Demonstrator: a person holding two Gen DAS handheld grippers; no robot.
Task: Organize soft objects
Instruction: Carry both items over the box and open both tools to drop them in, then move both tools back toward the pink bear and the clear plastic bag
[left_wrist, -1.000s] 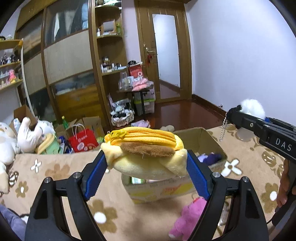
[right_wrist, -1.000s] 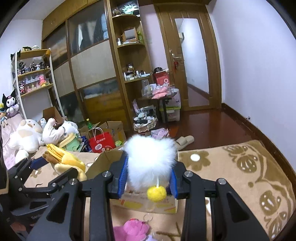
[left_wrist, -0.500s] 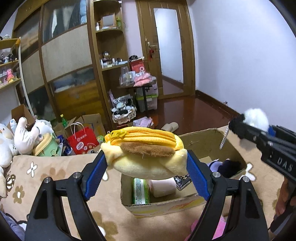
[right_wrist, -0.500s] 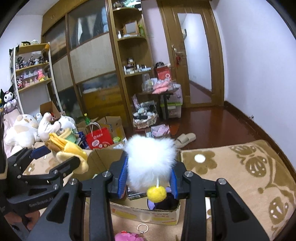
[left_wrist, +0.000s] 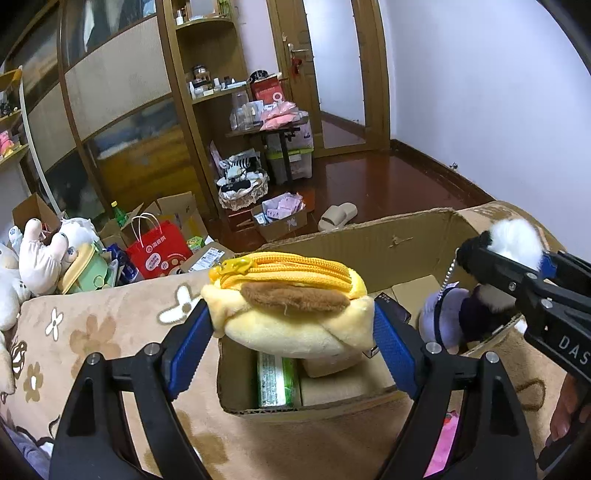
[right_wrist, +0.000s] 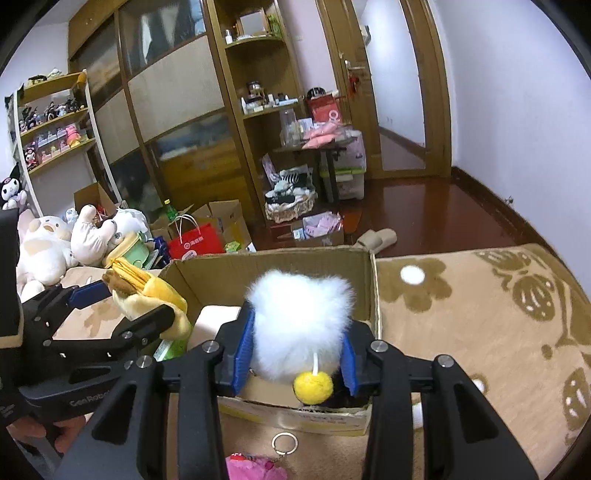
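My left gripper (left_wrist: 291, 332) is shut on a yellow plush zip pouch (left_wrist: 291, 306) with a brown patch, held over the near left part of an open cardboard box (left_wrist: 369, 236). My right gripper (right_wrist: 295, 350) is shut on a white fluffy pompom (right_wrist: 295, 321) with a small yellow ball (right_wrist: 313, 387), held above the box (right_wrist: 280, 269). The pouch also shows at the left of the right wrist view (right_wrist: 147, 288), and the pompom at the right of the left wrist view (left_wrist: 515, 238). A purple plush (left_wrist: 443, 314) and a green packet (left_wrist: 277, 380) lie inside the box.
The box stands on a beige flowered blanket (right_wrist: 480, 325). A pink plush (right_wrist: 255, 467) with a key ring (right_wrist: 284, 442) lies in front of the box. Plush toys (left_wrist: 40, 254), a red bag (left_wrist: 159, 251) and cartons crowd the floor beyond the bed edge.
Both grippers have moved forward and tilted down over the box, each still holding its toy. The box now fills more of both views and its inside shows.
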